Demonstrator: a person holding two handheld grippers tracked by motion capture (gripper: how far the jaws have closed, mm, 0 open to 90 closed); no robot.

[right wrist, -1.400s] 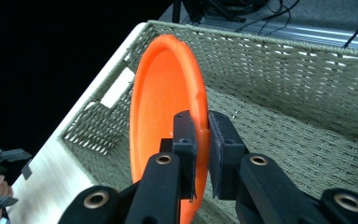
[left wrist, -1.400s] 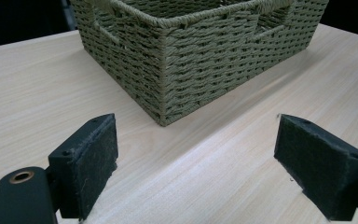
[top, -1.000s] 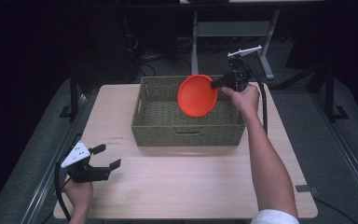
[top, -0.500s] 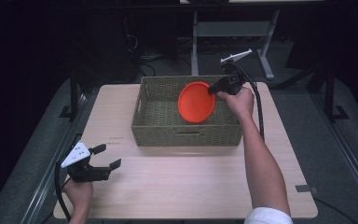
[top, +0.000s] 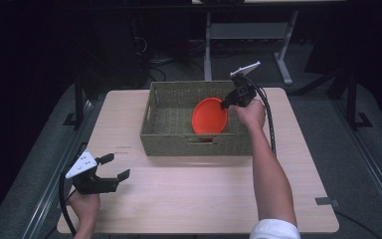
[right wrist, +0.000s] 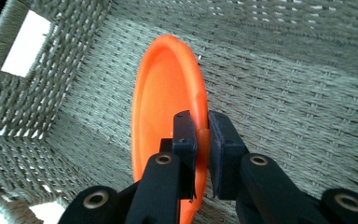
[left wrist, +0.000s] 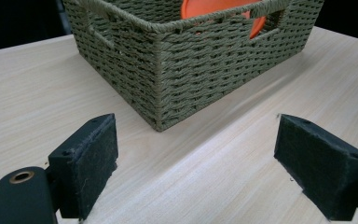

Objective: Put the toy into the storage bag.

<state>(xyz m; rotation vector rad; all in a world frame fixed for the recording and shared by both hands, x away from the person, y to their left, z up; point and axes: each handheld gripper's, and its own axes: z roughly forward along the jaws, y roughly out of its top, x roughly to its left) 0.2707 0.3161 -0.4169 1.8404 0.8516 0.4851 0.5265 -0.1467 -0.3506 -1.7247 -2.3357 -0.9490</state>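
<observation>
The orange plate (top: pixel 210 115), tilted on edge, now sits lower inside the woven basket (top: pixel 169 139) at frame centre than half a second ago. The right gripper (top: pixel 225 105) is clamped on its rim. At lower left the left gripper (top: pixel 114 167) rests unmoved over the table (top: pixel 204 199), jaws apart.

High view: you look down and forward from above your own edge of the table (top: pixel 209 199), taking in all four corners.
Left gripper view: you sit low near the table's near left corner, facing the woven basket (left wrist: pixel 191 60) close up, at its corner.
Right gripper view: you look steeply down inside the basket, very near the orange plate (right wrist: pixel 163 121).
Shared: all three views show you the basket and the plate; the first two also share the tabletop.
</observation>
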